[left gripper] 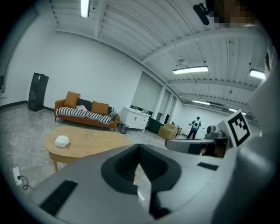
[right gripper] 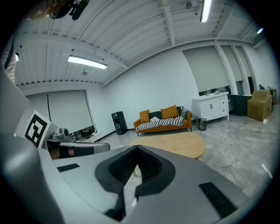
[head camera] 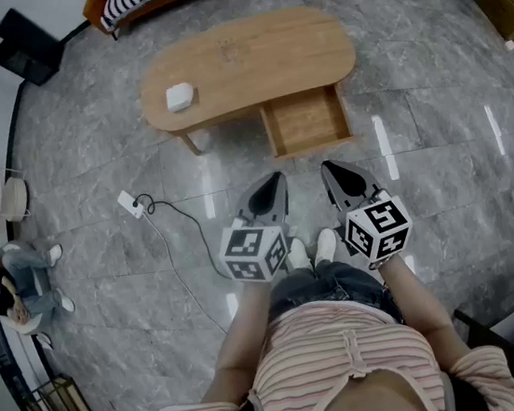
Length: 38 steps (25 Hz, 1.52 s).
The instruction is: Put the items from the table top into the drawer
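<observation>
A white boxy item (head camera: pixel 180 96) lies on the left part of the oval wooden table (head camera: pixel 293 49); in the left gripper view the white item (left gripper: pixel 62 141) is on the table (left gripper: pixel 100 142) ahead. Something small and faint (head camera: pixel 230 51) rests near the table's middle. The drawer (head camera: pixel 305 124) under the table's front edge is pulled out and looks empty. My left gripper (head camera: pixel 275 181) and right gripper (head camera: pixel 329 170) hover side by side over the floor, short of the drawer. Both are shut with nothing held. In the right gripper view my right gripper (right gripper: pixel 137 148) points at the table (right gripper: pixel 179 144).
A white power strip (head camera: pixel 129 203) with a black cable lies on the floor left of me. An orange sofa (left gripper: pixel 85 114) stands behind the table. A person sits on the floor at the far left (head camera: pixel 18 278). A white cabinet (left gripper: pixel 135 119) and a cardboard box (head camera: pixel 505 7) stand further off.
</observation>
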### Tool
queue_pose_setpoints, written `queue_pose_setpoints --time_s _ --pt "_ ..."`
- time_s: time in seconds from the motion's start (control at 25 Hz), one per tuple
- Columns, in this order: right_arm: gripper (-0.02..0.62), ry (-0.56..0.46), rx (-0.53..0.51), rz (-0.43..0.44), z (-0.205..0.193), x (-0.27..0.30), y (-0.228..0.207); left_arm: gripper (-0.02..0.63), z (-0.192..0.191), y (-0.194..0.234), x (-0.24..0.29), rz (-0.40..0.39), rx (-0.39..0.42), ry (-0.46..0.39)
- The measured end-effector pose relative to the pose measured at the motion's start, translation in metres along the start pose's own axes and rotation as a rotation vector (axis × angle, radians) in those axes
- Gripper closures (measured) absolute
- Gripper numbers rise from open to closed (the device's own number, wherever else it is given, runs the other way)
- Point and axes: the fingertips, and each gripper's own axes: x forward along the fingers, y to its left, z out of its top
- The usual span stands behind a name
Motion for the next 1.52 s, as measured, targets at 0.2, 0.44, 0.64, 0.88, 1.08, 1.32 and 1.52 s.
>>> queue_pose_setpoints --time_s 0.2,0.44,0.64,0.88,1.08,1.32,1.52 --pt "0.588 -0.01 -0.009 0.001 0.004 -0.006 -0.003 0.594 0.008 -0.005 0.004 0.009 0.026 -0.011" --pt "0.588 -0.018 -0.011 0.009 0.006 -0.015 -0.011 0.594 0.005 -0.013 0.007 0.031 0.022 -0.009" --pt "0.588 -0.021 0.027 0.028 0.008 -0.019 -0.025 0.594 0.003 -0.009 0.008 0.078 -0.003 -0.014" --pt "0.587 0.001 0.061 0.019 0.001 -0.025 -0.047 0.594 -0.003 0.007 0.001 0.161 -0.05 -0.019" --pt "0.586 -0.006 0.054 0.0 0.005 -0.036 -0.065 0.594 0.003 0.006 -0.002 0.199 -0.072 -0.047" --pt "0.588 -0.039 0.04 -0.008 0.019 -0.043 -0.079 0.594 0.018 0.0 0.0 0.217 -0.04 -0.076" --pt "0.588 -0.05 0.038 -0.006 0.03 -0.039 -0.089 0.594 0.026 0.001 0.006 0.233 -0.033 -0.083"
